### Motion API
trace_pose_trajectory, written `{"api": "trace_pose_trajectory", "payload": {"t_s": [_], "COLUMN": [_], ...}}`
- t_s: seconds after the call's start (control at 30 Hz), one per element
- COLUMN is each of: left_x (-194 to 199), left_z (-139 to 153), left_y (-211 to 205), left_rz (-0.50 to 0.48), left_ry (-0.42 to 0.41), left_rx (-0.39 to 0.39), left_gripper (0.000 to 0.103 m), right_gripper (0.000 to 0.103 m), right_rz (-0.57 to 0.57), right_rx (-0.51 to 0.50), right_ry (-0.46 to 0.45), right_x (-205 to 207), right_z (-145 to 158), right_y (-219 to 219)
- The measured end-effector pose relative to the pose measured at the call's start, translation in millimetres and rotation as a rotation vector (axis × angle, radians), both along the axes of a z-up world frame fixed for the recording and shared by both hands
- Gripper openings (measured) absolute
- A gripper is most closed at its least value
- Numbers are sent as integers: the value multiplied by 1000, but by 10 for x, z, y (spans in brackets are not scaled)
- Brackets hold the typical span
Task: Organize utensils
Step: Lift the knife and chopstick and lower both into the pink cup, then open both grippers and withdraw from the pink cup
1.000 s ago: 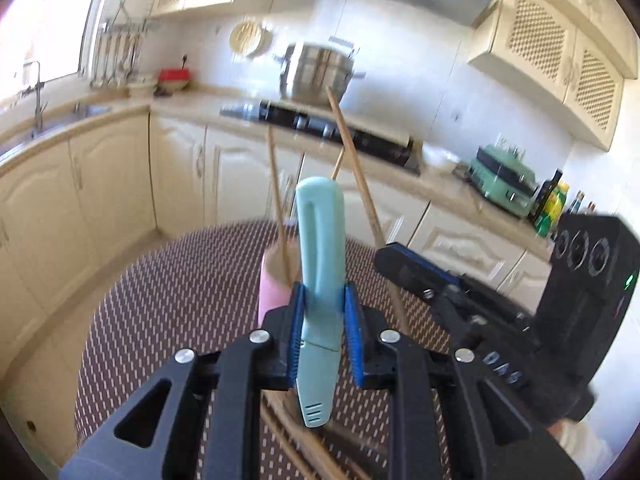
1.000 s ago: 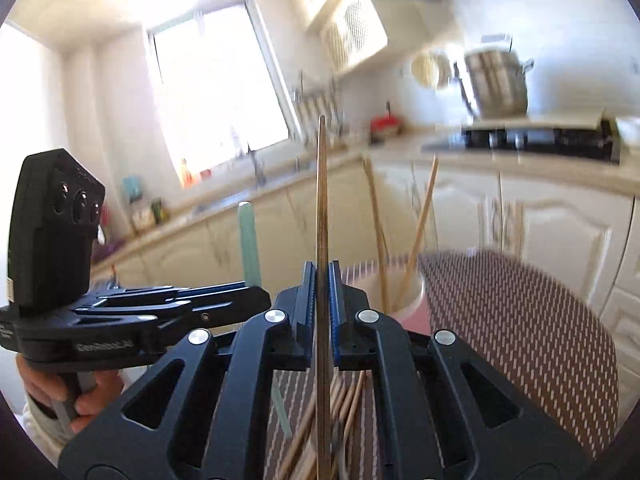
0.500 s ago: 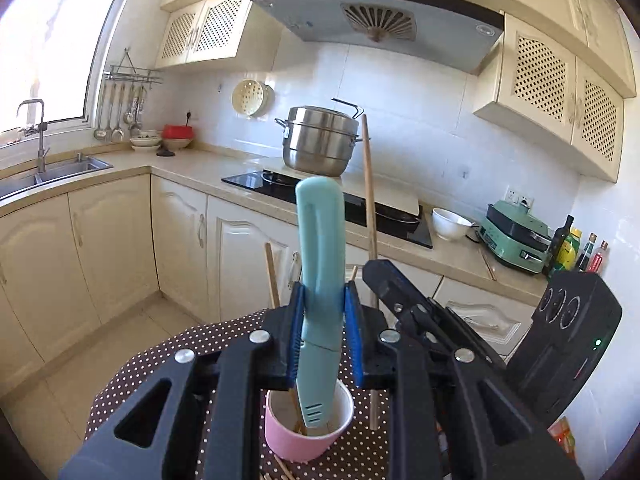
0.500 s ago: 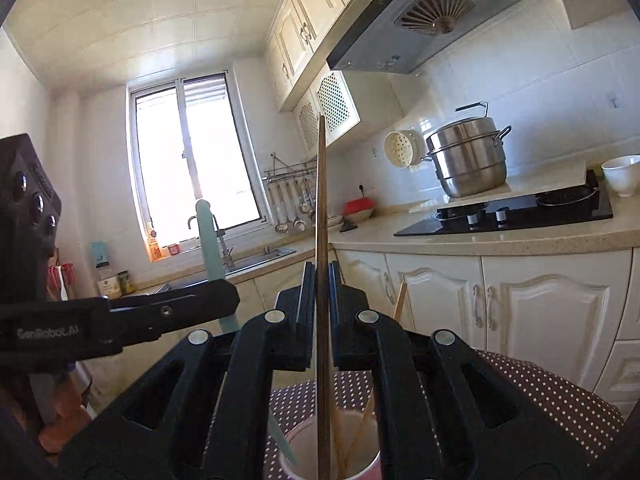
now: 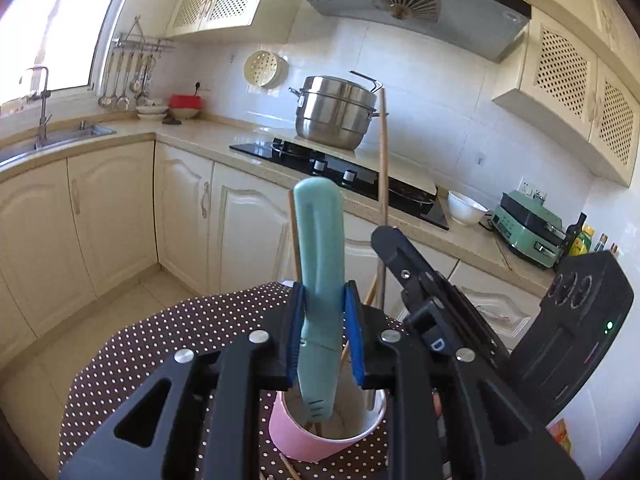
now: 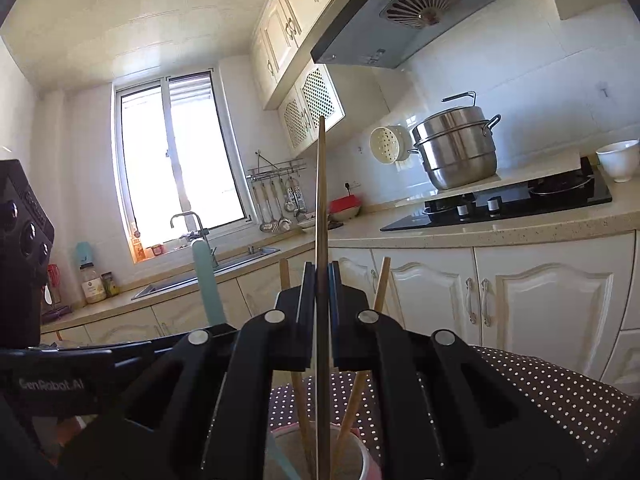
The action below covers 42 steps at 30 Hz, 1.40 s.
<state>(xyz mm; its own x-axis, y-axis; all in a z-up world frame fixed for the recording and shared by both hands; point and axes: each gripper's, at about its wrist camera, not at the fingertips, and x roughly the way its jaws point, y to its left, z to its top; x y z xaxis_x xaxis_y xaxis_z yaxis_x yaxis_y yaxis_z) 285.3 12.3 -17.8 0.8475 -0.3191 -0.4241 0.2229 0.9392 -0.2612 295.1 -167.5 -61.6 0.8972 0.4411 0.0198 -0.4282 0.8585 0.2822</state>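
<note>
A: Utensils first: where are they?

B: The teal-handled utensil (image 5: 320, 264) is clamped in the left gripper (image 5: 325, 340) fingers, its tip over the pink cup (image 5: 292, 436) on the dotted tabletop (image 5: 160, 344). The right gripper (image 6: 319, 320) fingers pinch a chopstick (image 6: 321, 200) upright above the same cup.

A: Advice?

B: I'd lower both straight, clear of the standing chopsticks (image 6: 382, 280), then release. Readable: "GenRobot.AI" on the left gripper.

Polka-dot table (image 5: 160, 344) bears pink cup (image 5: 288, 436)
</note>
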Motion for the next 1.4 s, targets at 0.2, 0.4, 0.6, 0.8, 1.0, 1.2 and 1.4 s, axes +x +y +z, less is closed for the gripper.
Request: {"api": "trace_pose_trajectory", "payload": {"t_s": [0.2,0.4,0.6,0.8,1.0,1.2,1.4], "left_x": [-21,-173,-334,-424,-516,-588,-718], "left_z": [-47,-52,-33,-27,-27,-37,5], "left_y": [5,70,138,162,137,138,149], "left_rz": [5,84,177,208,224,226,230], "left_ry": [-4,-70,-142,-165,-180,-174,-187], "left_rx": [13,50,93,107,138,140,150], "left_gripper": [28,54,65,69,71,72,75], "right_gripper": [7,7,7,7,7,8,17], "right_rz": [-5,-6,-8,-13,-15,-32,-34], "right_rx": [-20,-37,-71,-106,-151,-171,-174], "right_ry": [9,9,12,18,43,51,44], "right_x": [-77,-182,-289,-435,-547,-668,-816], "right_z": [-29,-40,-50,-73,-128,-140,-83], "right_y": [-23,-20,-7,4,18,16,-5]}}
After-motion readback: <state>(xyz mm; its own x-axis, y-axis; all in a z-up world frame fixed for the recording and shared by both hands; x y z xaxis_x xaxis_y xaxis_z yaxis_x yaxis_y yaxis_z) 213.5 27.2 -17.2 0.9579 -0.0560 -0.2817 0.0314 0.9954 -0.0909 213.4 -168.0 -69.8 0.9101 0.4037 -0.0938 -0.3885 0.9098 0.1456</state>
